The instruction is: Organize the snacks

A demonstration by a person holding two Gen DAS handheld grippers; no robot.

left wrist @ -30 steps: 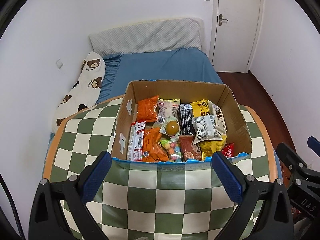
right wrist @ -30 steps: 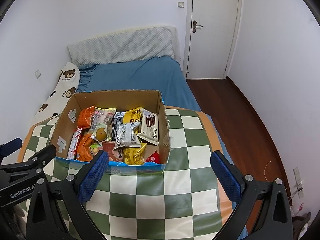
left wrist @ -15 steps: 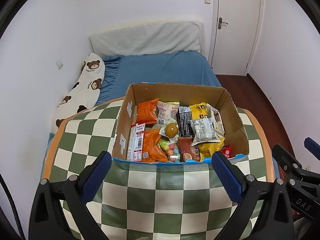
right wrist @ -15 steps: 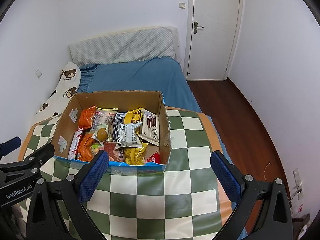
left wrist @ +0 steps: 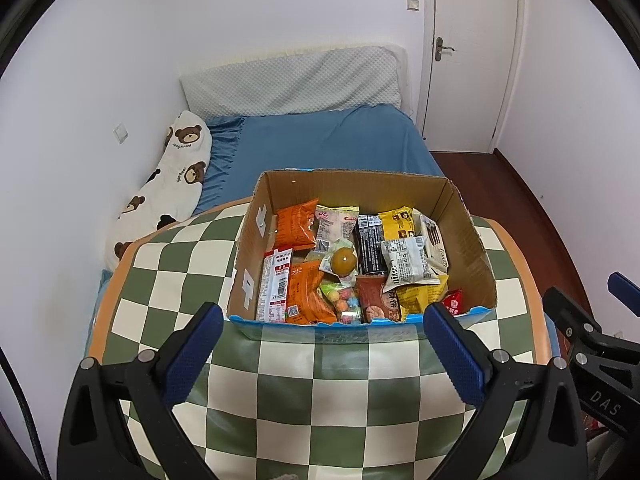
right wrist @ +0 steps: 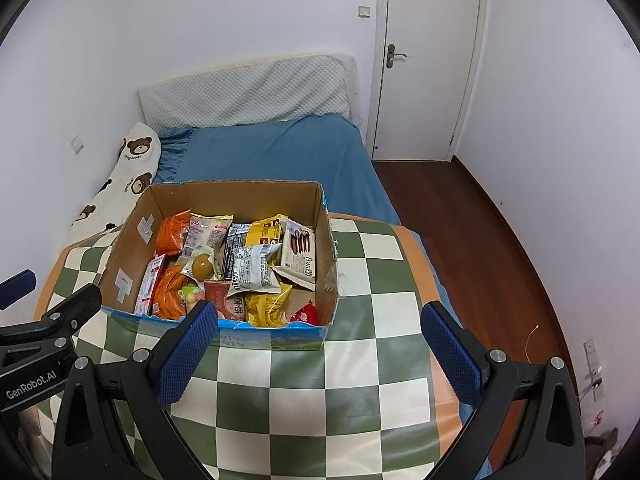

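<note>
An open cardboard box (left wrist: 468,236) (right wrist: 128,248) stands on the green-and-cream checkered table (left wrist: 320,392) (right wrist: 360,360). It is full of several snack packets: orange bags (left wrist: 296,224), a black packet (left wrist: 370,248), a white packet (left wrist: 408,264), yellow bags (right wrist: 264,304) and a wrapped brown egg (left wrist: 344,261). My left gripper (left wrist: 320,344) is open and empty, held above the table just in front of the box. My right gripper (right wrist: 318,342) is open and empty, in front of the box's right corner.
A bed with a blue sheet (left wrist: 328,140), a grey pillow (left wrist: 296,80) and a bear-print bolster (left wrist: 172,184) lies behind the table. A white door (right wrist: 428,60) and wooden floor (right wrist: 492,240) are to the right. The table's orange rim (right wrist: 424,264) curves round its edges.
Both grippers have drawn back slightly from the box, so it sits a little higher in both views. Jaws stay open; nothing in the box moved.
</note>
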